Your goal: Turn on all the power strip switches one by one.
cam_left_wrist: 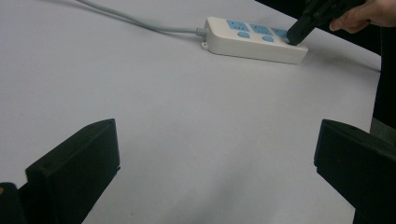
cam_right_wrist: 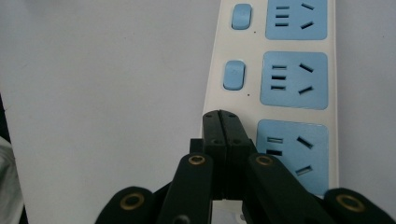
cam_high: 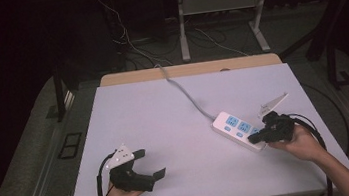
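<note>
— Closest to the lens, what does the right tool (cam_right_wrist: 227,122) do?
— Its jaws are pressed together with nothing between them, and the tip sits on the near end of the white power strip (cam_high: 237,130), beside the last blue socket (cam_right_wrist: 292,154).
— Where does the strip lie?
— Flat on the right part of the white counter (cam_high: 165,124), its grey cord (cam_high: 184,92) running to the far edge.
— And the left tool (cam_high: 148,164)?
— Jaws spread wide over bare counter, well apart from the strip.
</note>
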`<move>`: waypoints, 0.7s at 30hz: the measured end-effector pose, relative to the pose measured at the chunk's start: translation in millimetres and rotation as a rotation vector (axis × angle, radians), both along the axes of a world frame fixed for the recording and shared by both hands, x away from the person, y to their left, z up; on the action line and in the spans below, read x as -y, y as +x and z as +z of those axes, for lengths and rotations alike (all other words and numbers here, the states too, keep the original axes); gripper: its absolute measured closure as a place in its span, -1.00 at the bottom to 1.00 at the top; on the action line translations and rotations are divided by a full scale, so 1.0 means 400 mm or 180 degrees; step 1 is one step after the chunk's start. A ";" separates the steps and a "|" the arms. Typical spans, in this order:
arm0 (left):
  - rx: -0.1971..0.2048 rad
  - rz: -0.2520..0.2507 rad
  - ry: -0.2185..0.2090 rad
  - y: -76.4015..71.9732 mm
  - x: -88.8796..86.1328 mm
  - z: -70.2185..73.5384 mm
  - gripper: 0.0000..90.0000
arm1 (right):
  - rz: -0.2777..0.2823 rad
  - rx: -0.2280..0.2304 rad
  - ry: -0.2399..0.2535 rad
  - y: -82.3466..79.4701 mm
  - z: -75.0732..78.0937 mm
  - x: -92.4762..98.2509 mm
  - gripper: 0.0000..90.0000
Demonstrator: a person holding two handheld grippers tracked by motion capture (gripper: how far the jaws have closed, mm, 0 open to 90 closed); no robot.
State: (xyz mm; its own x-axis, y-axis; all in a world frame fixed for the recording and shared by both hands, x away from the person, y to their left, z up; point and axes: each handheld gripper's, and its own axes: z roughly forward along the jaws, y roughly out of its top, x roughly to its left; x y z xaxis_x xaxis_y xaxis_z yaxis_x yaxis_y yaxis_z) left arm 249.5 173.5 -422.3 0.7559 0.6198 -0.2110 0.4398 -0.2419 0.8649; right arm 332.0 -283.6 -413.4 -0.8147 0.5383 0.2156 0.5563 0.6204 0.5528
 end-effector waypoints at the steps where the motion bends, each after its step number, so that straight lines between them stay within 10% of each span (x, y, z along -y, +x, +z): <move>1: -0.0002 0.0005 -0.0006 0.000 -0.001 0.000 -1.00 | -0.0001 0.0001 -0.0001 0.000 0.000 0.000 1.00; 21: -0.0001 0.0024 -0.0028 0.003 -0.007 0.001 -1.00 | 0.0010 -0.0038 0.0032 -0.001 0.025 -0.003 1.00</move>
State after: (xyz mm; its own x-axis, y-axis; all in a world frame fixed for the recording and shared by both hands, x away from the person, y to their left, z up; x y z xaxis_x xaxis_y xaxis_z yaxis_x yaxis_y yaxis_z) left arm 250.7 176.1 -422.1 0.7512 0.6235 -0.2167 0.4419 -0.2311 0.8668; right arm 331.4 -282.3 -403.5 -0.8138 0.5334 0.2308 0.5608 0.6166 0.5525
